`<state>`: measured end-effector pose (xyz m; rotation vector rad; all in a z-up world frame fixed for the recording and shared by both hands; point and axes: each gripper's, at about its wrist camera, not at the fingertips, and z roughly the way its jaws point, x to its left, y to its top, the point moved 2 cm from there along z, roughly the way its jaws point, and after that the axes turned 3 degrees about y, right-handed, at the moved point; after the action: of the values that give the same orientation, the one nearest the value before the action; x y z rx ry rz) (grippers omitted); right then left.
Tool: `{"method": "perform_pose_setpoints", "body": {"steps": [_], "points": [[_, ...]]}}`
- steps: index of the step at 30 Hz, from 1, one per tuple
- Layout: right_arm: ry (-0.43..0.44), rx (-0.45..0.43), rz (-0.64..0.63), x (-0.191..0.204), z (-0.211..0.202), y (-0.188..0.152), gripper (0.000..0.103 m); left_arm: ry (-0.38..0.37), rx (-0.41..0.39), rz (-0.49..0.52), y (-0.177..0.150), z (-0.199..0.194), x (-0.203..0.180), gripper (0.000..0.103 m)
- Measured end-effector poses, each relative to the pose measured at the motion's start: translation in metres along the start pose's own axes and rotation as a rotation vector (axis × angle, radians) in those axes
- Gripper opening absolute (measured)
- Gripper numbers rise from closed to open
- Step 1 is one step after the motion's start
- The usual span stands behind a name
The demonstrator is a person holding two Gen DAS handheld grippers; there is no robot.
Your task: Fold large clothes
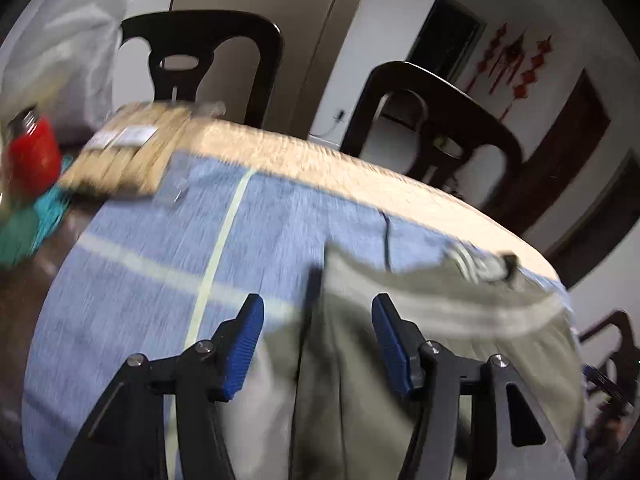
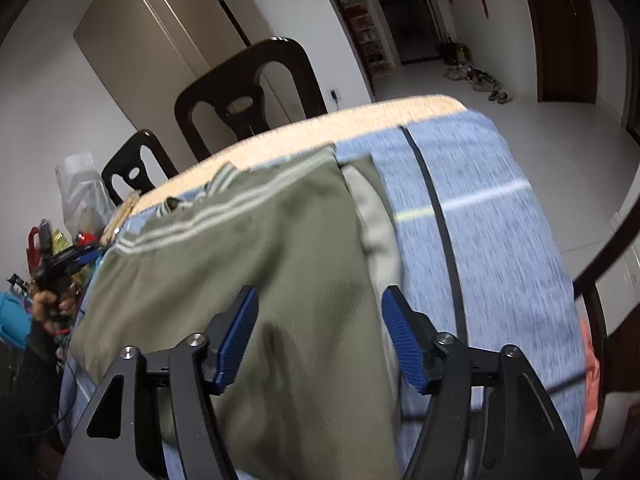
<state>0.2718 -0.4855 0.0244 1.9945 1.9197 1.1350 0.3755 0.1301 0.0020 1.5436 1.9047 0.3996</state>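
The olive-green trousers [image 2: 256,264] lie on the blue cloth [image 2: 492,240] covering the table [image 2: 360,124], legs already doubled one on the other by the look of it, though the fold down their length seems yet to come. The left gripper [image 1: 318,340] hangs over the garment's left edge with its fingers apart and empty. The right gripper [image 2: 320,336] (also parted, gripping nothing) hovers above the right edge.

Nothing readable here, honestly. The white labels [image 1: 120,138] on the tan packet [image 1: 132,152] at the far left of the table are just motion-blurred smears. The red hanging ornaments [image 1: 516,60] on the wall beyond the table are too small and soft to make out any characters.
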Motion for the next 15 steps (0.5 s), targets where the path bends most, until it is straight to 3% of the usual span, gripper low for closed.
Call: {"method": "perform_pose_setpoints", "body": {"steps": [3, 8, 10, 15], "points": [[0.035, 0.012, 0.032, -0.01, -0.003, -0.015, 0.07, -0.054, 0.025, -0.018, -0.041, -0.027, 0.014, 0.073], [0.064, 0.071, 0.055, -0.021, 0.013, -0.029, 0.071, -0.078, 0.143, -0.041, -0.097, -0.021, 0.027, 0.073], [0.082, 0.068, 0.061, -0.019, 0.013, -0.029, 0.072, -0.087, 0.108, -0.066, -0.105, -0.02, 0.03, 0.074], [0.123, 0.085, 0.027, -0.008, 0.023, -0.026, 0.073, -0.131, 0.114, -0.053, -0.105, -0.01, 0.013, 0.077]]}}
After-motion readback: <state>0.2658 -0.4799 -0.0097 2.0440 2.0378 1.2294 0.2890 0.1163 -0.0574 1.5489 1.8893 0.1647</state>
